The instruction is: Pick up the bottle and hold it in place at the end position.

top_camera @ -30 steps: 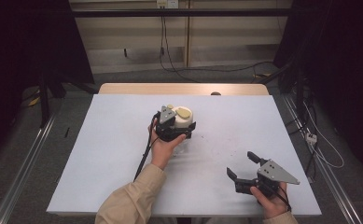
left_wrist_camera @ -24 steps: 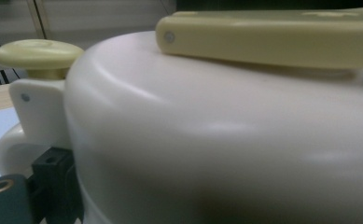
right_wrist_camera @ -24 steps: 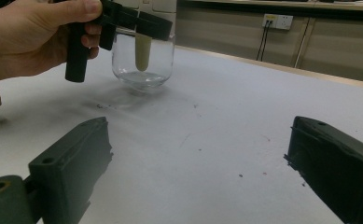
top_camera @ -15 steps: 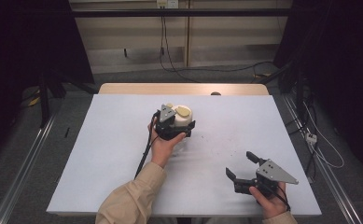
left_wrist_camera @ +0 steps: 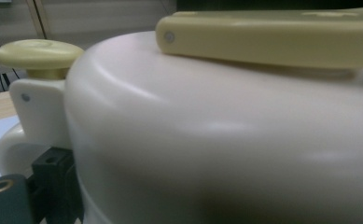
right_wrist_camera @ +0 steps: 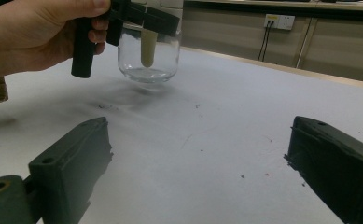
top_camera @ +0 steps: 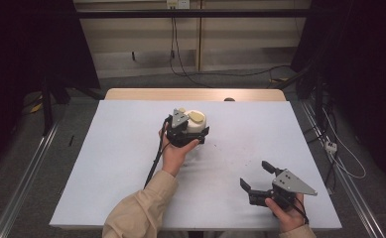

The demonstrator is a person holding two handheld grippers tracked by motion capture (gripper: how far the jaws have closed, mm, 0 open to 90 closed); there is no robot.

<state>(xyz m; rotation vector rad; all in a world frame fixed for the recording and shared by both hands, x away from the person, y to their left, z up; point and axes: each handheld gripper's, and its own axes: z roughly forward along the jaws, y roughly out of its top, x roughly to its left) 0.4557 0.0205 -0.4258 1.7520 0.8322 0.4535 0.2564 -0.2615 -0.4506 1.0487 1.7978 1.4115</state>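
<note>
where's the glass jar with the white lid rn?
High view: the jar sits mid-table, slightly toward the far edge, with the left tongs around its white lid. The right tongs rest apart, at the near right.

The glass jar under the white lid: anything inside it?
Through the clear glass jar, the right gripper view shows one pale cream stem hanging down from the lid; the bottom looks empty. The left gripper and hand cover the upper part, so that stays unknown.

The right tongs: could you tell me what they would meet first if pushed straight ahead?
Probably the glass jar held by the left tongs, slightly left of centre; bare table lies between. Depth is uncertain.
</note>
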